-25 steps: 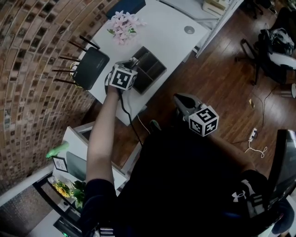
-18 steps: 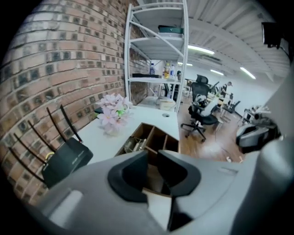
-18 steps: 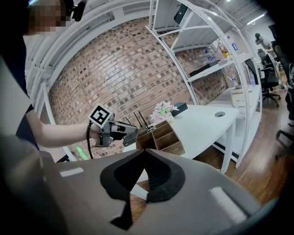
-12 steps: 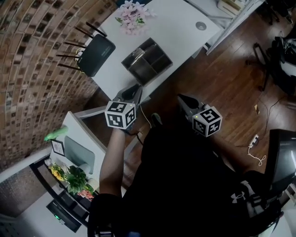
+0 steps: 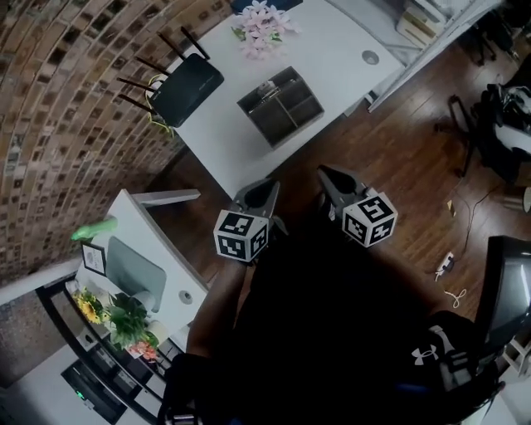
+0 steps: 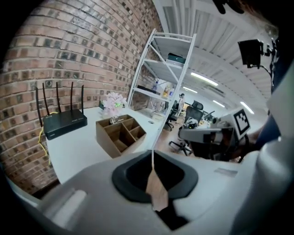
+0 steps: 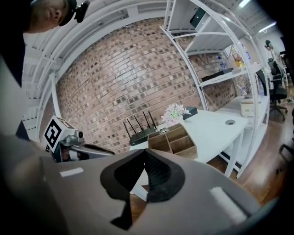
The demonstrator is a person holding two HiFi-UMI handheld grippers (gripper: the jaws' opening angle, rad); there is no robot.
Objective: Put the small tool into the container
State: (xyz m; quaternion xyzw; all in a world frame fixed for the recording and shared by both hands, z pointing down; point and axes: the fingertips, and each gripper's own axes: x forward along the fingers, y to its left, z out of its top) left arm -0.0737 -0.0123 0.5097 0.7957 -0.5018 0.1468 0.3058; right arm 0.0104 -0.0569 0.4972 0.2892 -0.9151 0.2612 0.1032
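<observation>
The wooden container [image 5: 280, 105] stands on the white table [image 5: 332, 33], and a small metallic tool [image 5: 267, 86] lies in its far compartment. My left gripper [image 5: 265, 187] hangs off the table's near edge, over the floor and close to my body. Its jaws are shut and nothing is between them. My right gripper [image 5: 328, 174] hangs beside it, also shut and empty. In the left gripper view the container [image 6: 120, 134] lies well ahead of the closed jaw tips [image 6: 152, 153]. The right gripper view shows the container [image 7: 174, 140] beyond its own tips [image 7: 144, 152].
A black router [image 5: 184, 89] with several antennas sits at the table's left end. Pink flowers [image 5: 264, 18] stand at the back. A low white cabinet [image 5: 158, 249] is at my left, with a brick wall behind. Wooden floor and office chairs [image 5: 506, 124] lie to the right.
The left gripper has drawn back from the container to beside my body. The tool stays in the container. The right gripper has barely moved.
</observation>
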